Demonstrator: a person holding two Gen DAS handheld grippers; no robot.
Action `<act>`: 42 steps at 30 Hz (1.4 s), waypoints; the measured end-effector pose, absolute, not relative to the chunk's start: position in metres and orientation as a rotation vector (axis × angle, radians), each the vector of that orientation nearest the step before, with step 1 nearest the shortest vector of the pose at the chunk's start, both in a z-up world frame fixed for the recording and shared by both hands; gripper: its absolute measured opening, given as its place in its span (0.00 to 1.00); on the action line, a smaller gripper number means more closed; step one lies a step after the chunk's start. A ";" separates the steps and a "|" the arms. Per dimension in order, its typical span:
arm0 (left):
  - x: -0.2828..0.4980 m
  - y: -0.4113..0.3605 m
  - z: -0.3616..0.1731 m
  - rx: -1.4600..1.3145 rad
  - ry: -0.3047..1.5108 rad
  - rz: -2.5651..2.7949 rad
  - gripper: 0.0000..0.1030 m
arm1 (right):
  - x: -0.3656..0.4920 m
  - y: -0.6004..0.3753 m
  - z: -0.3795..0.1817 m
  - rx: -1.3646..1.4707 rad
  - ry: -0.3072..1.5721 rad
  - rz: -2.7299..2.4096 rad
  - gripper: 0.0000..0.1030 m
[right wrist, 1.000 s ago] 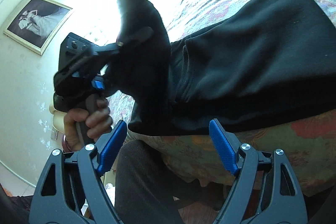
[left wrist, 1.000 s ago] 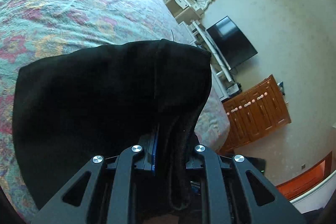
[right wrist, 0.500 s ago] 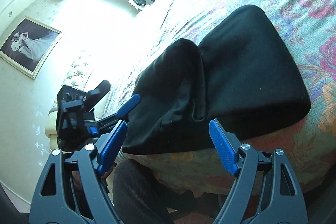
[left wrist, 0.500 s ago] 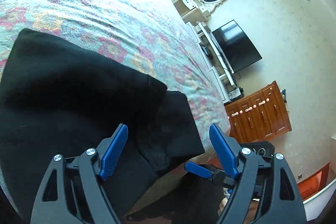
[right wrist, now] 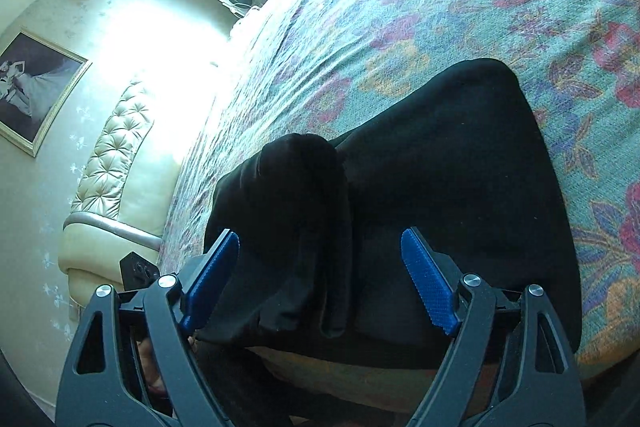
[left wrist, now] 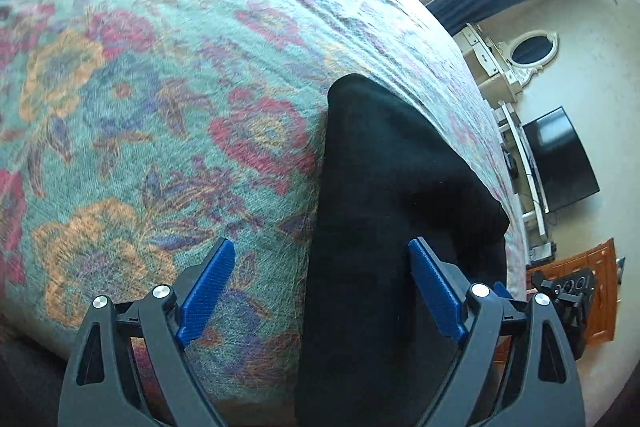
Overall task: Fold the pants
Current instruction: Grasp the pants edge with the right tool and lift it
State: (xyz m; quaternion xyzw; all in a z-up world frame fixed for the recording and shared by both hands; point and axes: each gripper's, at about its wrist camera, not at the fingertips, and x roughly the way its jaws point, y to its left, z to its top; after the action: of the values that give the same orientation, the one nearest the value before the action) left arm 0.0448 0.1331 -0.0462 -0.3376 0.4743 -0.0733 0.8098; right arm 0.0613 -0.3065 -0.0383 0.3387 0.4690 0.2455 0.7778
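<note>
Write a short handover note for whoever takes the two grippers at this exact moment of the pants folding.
Left gripper: open, jaws have just been opening; holds nothing, over the bedspread at the pants' edge.
Right gripper: open, empty, over the near end of the pants.
Black pants: folded bundle lying at the near edge of the bed, released.
Done: fold laid down.
Left: one layer sits bunched on the left side; probably flatten or square it.
</note>
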 end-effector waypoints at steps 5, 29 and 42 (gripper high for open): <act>0.043 0.135 -0.051 -0.753 1.006 -0.169 0.85 | 0.074 -0.289 -0.050 0.693 1.075 0.542 0.81; 0.038 0.132 -0.057 -0.759 0.982 -0.182 0.88 | 0.091 -0.242 -0.021 0.510 1.168 0.666 0.08; 0.040 0.110 -0.052 -0.744 1.002 -0.233 0.88 | 0.078 -0.312 0.047 0.518 1.026 0.678 0.02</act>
State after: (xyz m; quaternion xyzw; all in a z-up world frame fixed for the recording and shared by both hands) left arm 0.0403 0.1101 -0.0520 -0.3473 0.4682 -0.1090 0.8051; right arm 0.0776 -0.3118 0.0473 0.2403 0.4758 0.3143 0.7855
